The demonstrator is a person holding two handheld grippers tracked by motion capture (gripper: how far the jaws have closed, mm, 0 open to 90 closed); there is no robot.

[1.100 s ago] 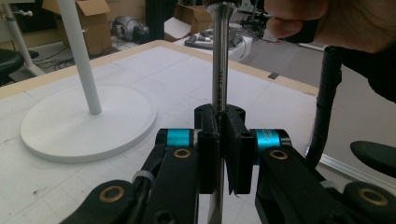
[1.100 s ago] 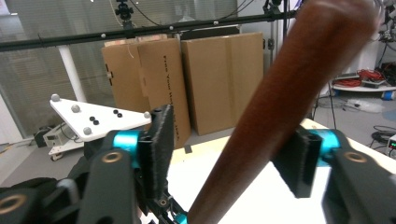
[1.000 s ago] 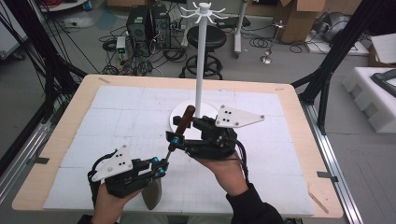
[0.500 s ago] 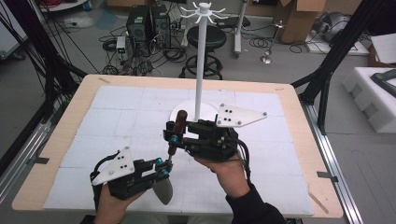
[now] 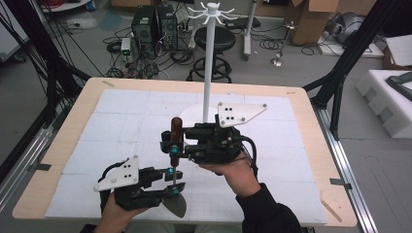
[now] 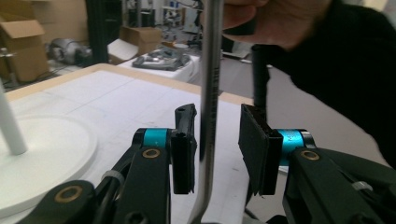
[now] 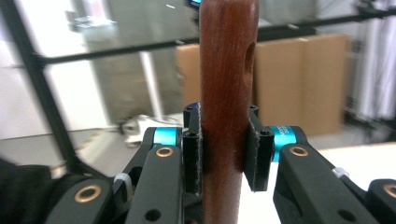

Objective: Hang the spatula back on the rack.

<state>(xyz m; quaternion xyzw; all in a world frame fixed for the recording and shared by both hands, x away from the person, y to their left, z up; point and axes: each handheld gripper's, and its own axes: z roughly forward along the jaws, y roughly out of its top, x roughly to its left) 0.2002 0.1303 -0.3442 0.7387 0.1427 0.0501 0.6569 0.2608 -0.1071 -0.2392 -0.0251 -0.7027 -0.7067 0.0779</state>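
Note:
A spatula stands upright over the front middle of the table, its dark wooden handle (image 5: 176, 130) on top, a thin metal shaft (image 5: 173, 174) below and a grey blade (image 5: 176, 205) at the bottom. My right gripper (image 5: 172, 145) comes in from the right and is shut on the handle (image 7: 227, 70), with both pads pressed against the wood in the right gripper view (image 7: 227, 149). My left gripper (image 5: 174, 187) sits lower, and its jaws have just been opening. In the left gripper view (image 6: 217, 149) the shaft (image 6: 210, 93) runs between the parted pads without being pinched.
A white hook stand rises behind the grippers, its pole (image 5: 208, 63) on a round base (image 5: 190, 114) that also appears as a white disc (image 6: 51, 144). White mats cover the table (image 5: 121, 111), which has a wooden rim (image 5: 311, 126). A stool (image 5: 214, 39) and cables lie beyond.
The right gripper closed on the wooden handle and the spatula went from tilted to upright, shifting slightly left. The left gripper's jaws then parted off the shaft.

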